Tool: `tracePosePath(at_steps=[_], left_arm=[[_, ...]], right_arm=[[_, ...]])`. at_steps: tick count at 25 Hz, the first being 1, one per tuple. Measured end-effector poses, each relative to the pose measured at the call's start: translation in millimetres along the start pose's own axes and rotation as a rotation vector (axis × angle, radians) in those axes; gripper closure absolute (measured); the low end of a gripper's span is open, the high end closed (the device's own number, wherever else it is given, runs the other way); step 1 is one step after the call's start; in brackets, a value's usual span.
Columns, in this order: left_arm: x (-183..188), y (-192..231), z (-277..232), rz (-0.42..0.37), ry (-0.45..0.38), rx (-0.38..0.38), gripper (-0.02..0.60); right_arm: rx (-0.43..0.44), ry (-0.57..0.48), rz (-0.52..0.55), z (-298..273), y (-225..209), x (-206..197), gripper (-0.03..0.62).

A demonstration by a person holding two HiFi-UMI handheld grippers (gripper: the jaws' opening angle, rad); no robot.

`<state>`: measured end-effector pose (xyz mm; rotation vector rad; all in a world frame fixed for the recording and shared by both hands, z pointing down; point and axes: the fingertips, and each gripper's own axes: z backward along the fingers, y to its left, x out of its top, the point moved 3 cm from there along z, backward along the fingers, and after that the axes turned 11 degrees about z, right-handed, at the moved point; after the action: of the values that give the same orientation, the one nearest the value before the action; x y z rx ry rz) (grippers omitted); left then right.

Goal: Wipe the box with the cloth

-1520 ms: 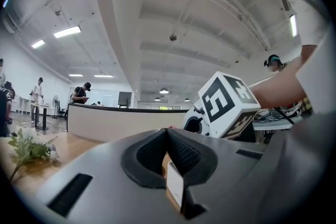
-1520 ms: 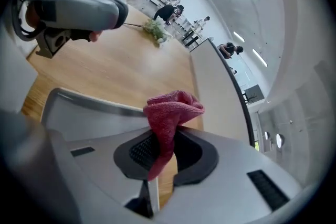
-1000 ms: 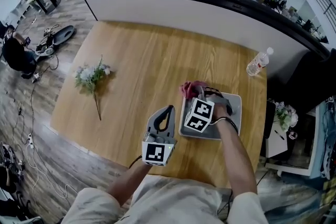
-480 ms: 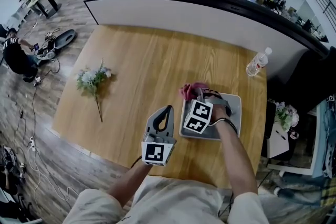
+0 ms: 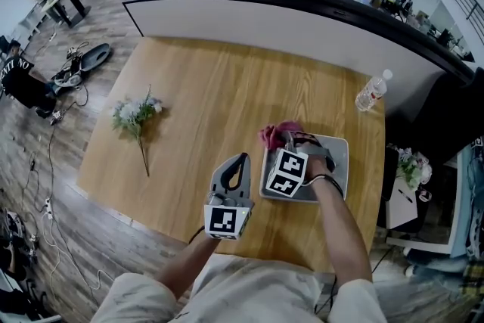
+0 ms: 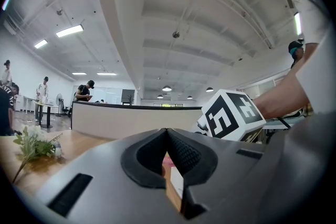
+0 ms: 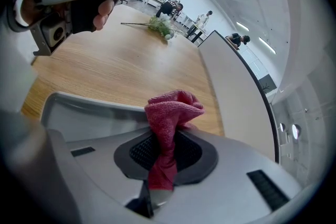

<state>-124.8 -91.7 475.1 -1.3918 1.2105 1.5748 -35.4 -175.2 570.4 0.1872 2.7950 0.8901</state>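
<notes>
A grey shallow box [image 5: 338, 163] lies on the wooden table near its right front corner. My right gripper [image 5: 290, 141] hangs over the box's far left corner, shut on a pink cloth [image 5: 274, 134] that bunches out past its jaws. In the right gripper view the cloth [image 7: 172, 113] is pinched between the pads, above the box's rim [image 7: 89, 107]. My left gripper [image 5: 242, 159] stands just left of the box, shut with nothing in it. In the left gripper view its jaws meet at the tip [image 6: 167, 132].
A bunch of flowers [image 5: 134, 116] lies on the table's left side, and a plastic water bottle [image 5: 373, 91] stands at the far right edge. A dark-topped low wall [image 5: 302, 4] runs behind the table. Bare wood stretches between the flowers and the box.
The right gripper with the cloth has shifted a little toward me over the box. The left gripper has stayed where it was.
</notes>
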Motion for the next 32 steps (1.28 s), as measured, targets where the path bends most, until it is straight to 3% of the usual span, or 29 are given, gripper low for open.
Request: tracePosePath(at_steps=[32], left_arm=[[1, 0, 1, -0.006, 0.003, 0.006, 0.569]], right_arm=[[0.028, -0.027, 0.063, 32, 43, 15, 0.523]])
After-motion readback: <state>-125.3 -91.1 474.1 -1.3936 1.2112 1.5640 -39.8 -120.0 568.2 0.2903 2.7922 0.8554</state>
